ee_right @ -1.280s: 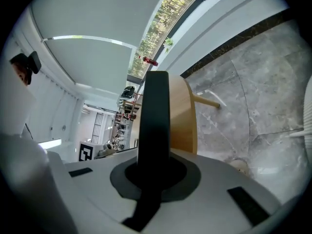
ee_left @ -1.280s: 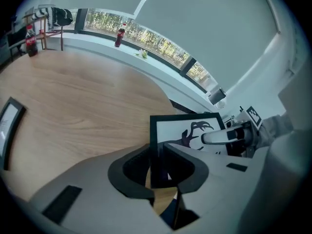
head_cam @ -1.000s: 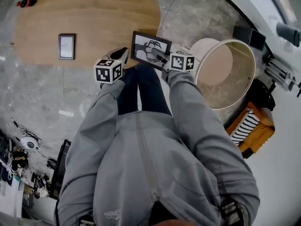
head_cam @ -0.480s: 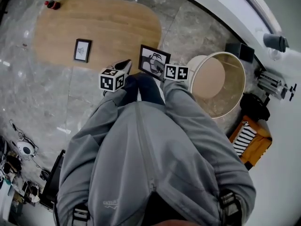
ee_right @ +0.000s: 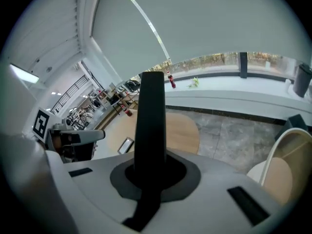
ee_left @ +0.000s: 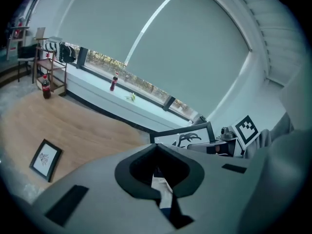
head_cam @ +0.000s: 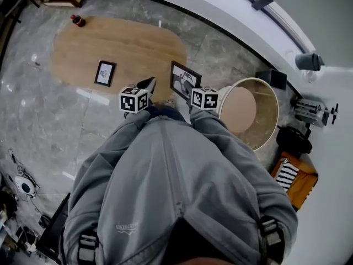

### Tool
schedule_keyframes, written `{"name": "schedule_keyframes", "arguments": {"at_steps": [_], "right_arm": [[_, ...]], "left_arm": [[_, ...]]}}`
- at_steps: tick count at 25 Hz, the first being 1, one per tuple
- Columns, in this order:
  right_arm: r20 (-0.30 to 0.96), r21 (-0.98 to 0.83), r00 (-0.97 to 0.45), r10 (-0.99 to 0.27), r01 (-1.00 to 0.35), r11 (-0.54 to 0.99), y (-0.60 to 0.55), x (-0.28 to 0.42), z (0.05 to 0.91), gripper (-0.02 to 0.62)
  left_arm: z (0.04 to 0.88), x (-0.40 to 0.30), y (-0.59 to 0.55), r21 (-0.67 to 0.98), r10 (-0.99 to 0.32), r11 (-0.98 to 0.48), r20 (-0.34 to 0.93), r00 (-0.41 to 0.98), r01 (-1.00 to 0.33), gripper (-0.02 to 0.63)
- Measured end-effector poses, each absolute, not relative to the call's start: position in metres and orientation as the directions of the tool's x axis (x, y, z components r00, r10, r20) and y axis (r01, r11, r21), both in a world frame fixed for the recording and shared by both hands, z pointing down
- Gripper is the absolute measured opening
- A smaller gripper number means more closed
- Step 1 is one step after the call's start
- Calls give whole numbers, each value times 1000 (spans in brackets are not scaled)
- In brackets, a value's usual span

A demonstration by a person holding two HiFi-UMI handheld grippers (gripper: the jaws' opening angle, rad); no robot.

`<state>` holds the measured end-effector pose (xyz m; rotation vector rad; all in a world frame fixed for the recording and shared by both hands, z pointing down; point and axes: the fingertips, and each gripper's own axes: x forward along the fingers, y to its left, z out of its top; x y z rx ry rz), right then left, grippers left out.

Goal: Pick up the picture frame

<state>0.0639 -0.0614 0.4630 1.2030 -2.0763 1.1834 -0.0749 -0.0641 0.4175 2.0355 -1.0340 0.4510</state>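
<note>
The right gripper [head_cam: 189,89] pinches the picture frame [head_cam: 185,80] by its lower edge and holds it upright in the air in front of the person, above the near edge of the wooden table [head_cam: 129,43]. In the right gripper view the frame rises edge-on from between the jaws. The left gripper [head_cam: 147,85] hangs just beside the frame, jaws pressed together on nothing. A second frame [head_cam: 105,73] lies flat on the table.
</note>
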Motion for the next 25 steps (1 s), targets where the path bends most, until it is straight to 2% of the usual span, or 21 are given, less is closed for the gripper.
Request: {"name": "schedule_keyframes", "arguments": {"at_steps": [12, 17, 25], "right_arm": [[475, -275, -505, -721, -863, 423, -92, 33, 285, 37], [351, -179, -507, -787, -862, 475, -94, 22, 216, 37], [191, -117, -482, -855, -876, 468, -94, 16, 137, 37]], "left_arm": [[287, -101, -72, 305, -726, -417, 455, 515, -856, 18], [228, -112, -76, 224, -805, -413, 365, 468, -883, 18], [134, -108, -79, 101, -878, -431, 179, 443, -897, 18]]}}
